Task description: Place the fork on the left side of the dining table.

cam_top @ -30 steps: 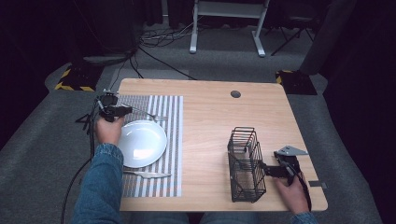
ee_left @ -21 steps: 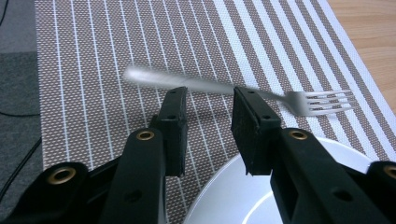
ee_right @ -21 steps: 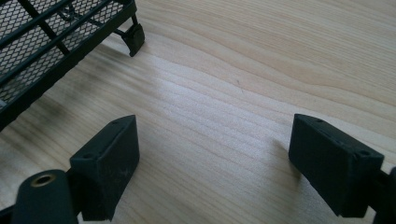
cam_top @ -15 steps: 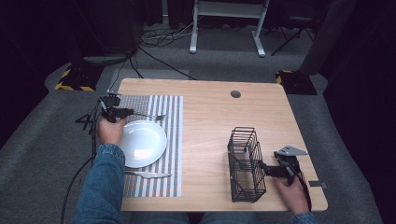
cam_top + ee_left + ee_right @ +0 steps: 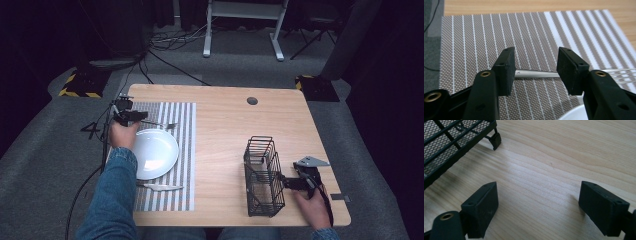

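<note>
Steel fork now loose between just-parted left gripper pads; right gripper agape as before.

Silver fork flat on striped mat; beside plate

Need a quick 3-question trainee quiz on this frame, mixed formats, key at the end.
1. True or false: the left gripper is clamped tight on the fork.
2. Which thing lies nearest the person's edge of the striped placemat? A) knife B) spoon C) cup
3. Fill in: the right gripper sits beside the black wire ____.

Key:
1. False. Its jaws have just been opening; the fork handle lies between the pads with gaps on both sides.
2. A, the knife, on the near side of the white plate.
3. basket; the jaws stand open over the bare table.
</note>
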Available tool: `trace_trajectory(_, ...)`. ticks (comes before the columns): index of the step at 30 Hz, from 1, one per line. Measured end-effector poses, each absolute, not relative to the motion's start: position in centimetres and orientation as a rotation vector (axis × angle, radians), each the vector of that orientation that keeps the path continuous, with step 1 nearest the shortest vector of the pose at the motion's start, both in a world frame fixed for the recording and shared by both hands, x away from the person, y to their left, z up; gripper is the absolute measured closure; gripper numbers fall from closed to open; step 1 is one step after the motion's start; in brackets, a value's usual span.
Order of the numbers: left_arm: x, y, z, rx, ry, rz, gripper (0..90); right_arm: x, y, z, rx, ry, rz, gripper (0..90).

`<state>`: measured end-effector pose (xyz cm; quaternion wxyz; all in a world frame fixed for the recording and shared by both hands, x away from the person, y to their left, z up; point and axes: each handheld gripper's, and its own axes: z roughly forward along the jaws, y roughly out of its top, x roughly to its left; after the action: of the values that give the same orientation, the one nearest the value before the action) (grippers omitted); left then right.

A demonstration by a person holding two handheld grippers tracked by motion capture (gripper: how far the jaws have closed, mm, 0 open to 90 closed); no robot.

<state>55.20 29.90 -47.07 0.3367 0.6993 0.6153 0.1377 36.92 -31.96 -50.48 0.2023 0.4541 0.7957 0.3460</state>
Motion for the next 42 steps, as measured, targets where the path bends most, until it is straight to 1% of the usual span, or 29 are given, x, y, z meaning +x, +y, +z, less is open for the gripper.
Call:
trace_trajectory(4,56.1,29.7,-47.7,1.859,1.608,0.299,44.3,36.9,-32.0,-50.5,1.268,2.221,0.966,16.1)
trace_trajectory(12,56.3,29.7,-48.4,1.890,1.601,0.327,38.0,36.9,-32.0,-50.5,1.268,2.221,0.966,16.0)
trace_trajectory(16,56.3,29.7,-48.3,1.891,1.610,0.324,37.7,36.9,-32.0,-50.5,1.268,2.221,0.966,16.0)
trace_trajectory(21,56.3,30.2,-48.0,1.847,1.671,0.251,38.1,36.9,-32.0,-50.5,1.268,2.221,0.966,16.0)
trace_trajectory(24,56.3,30.4,-48.0,1.846,1.666,0.252,38.3,36.9,-32.0,-50.5,1.268,2.221,0.966,16.0)
trace_trajectory(27,56.5,30.4,-48.4,1.853,1.621,0.308,36.4,36.9,-32.0,-50.5,1.268,2.221,0.966,16.0)
trace_trajectory(28,56.5,30.4,-48.4,1.853,1.621,0.308,36.3,36.9,-32.0,-50.5,1.268,2.221,0.966,16.0)
trace_trajectory(32,57.0,30.1,-48.4,1.895,1.614,0.290,36.1,36.9,-32.0,-50.5,1.268,2.221,0.965,15.9)
trace_trajectory(35,57.2,30.1,-48.3,1.904,1.629,0.223,35.3,36.9,-32.0,-50.5,1.269,2.221,0.965,15.9)
trace_trajectory(37,57.1,30.3,-48.2,1.901,1.646,0.206,37.3,36.9,-32.0,-50.5,1.269,2.220,0.965,15.9)
trace_trajectory(42,56.3,30.7,-48.4,1.874,1.641,0.216,37.8,36.9,-32.0,-50.5,1.269,2.220,0.965,15.9)
